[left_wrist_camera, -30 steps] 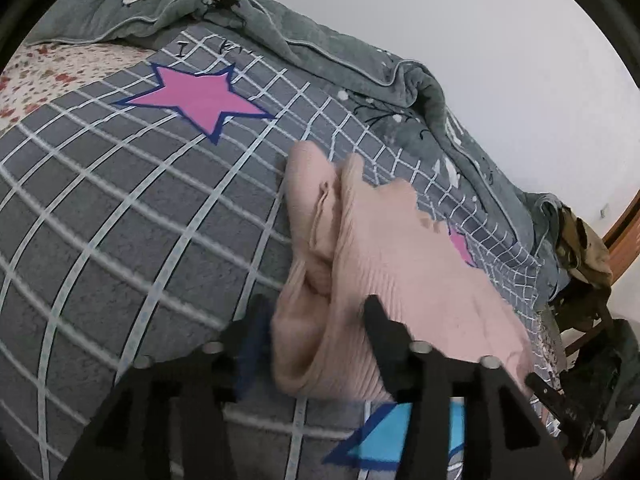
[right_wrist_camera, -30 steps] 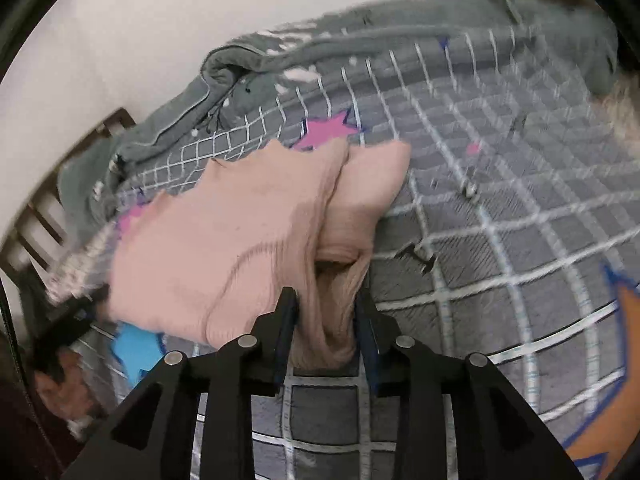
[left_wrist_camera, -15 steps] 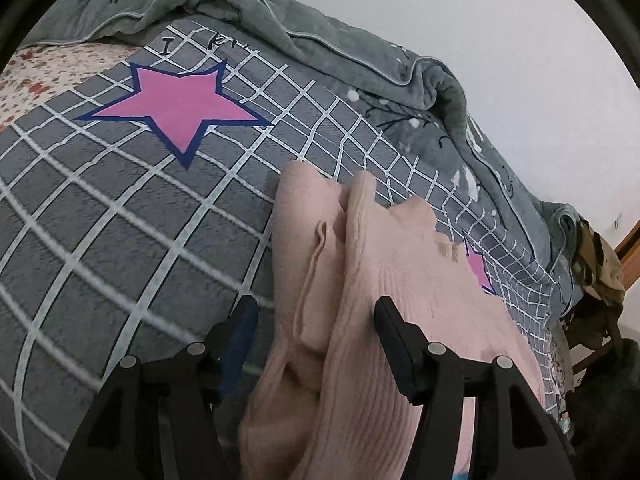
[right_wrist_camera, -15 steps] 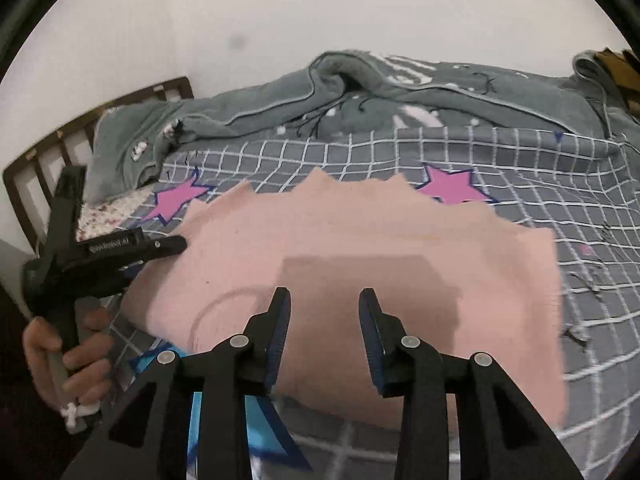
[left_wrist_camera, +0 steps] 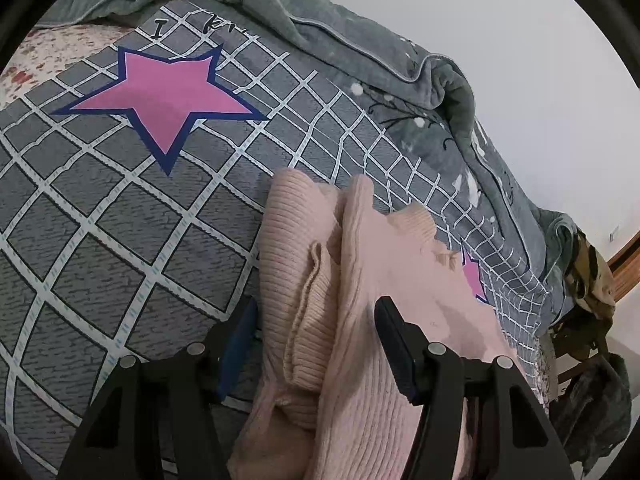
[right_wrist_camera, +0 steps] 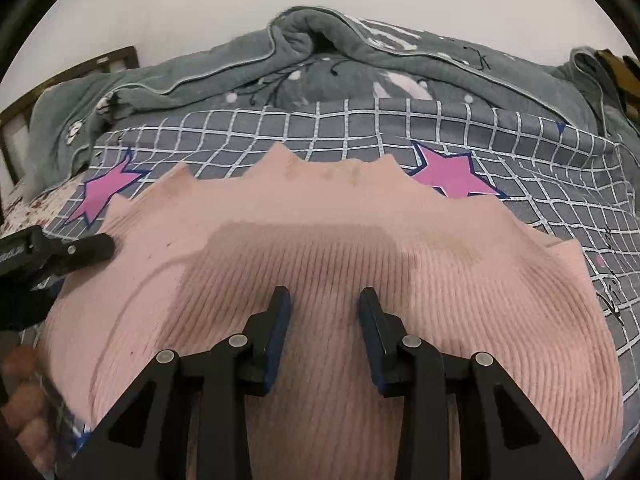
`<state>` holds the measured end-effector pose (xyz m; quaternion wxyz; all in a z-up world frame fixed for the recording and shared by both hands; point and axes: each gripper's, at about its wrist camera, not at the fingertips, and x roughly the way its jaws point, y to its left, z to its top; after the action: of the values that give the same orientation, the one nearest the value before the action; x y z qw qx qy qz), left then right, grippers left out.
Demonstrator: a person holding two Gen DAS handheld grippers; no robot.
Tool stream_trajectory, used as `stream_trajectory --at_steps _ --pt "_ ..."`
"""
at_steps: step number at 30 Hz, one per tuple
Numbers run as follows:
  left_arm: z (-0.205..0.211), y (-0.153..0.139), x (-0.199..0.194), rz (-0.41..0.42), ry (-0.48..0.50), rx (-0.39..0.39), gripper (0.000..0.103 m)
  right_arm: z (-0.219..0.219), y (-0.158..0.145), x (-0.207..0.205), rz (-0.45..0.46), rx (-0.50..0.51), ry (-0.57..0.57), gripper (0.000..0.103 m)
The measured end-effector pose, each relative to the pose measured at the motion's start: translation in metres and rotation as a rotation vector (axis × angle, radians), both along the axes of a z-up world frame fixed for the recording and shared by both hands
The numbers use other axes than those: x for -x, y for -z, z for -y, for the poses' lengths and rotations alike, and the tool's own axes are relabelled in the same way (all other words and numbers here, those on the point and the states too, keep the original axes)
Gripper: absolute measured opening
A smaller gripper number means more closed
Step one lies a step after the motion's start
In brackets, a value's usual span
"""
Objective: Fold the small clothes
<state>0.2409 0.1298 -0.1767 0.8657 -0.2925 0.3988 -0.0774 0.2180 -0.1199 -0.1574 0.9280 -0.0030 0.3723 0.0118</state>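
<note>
Sweater (right_wrist_camera: 320,248), pink ribbed knit: lies on the bed (left_wrist_camera: 100,240), over the grey checked cover with pink stars, its far edge toward the rumpled grey quilt (right_wrist_camera: 240,72) by the wall. Right wrist view shows the body spread fairly flat and broad; left wrist view shows one side bunched into a doubled ridge with a sleeve or hem turned over, likely a first fold begun on that side

Left gripper (left_wrist_camera: 316,328): jaws apart, straddling the bunched ridge; pads stand off the knit on both sides, so released, nothing grasped. Placed, by judgement, to take or smooth the folded edge. Same gripper shows at the left edge of the right wrist view (right_wrist_camera: 60,250), at the sweater's side, with fingers (right_wrist_camera: 24,400) of the person's hand below it

Right gripper (right_wrist_camera: 324,304): jaws apart above the middle of the sweater, cloth below and between them but not pinched; released. Position over the centre suggests pressing flat or lining up the next fold

Task state, judged: early; sweater not yet a compact bundle. Loose knit will slump if lifted by one edge
</note>
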Motion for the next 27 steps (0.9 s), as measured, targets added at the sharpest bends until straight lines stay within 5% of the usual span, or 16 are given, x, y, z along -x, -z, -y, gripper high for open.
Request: stream_trajectory --at_steps 27 --pt "0.012 -0.004 0.008 0.028 0.002 -0.121 0.059 -0.009 0.000 0.010 0.032 0.032 -0.008 0.037"
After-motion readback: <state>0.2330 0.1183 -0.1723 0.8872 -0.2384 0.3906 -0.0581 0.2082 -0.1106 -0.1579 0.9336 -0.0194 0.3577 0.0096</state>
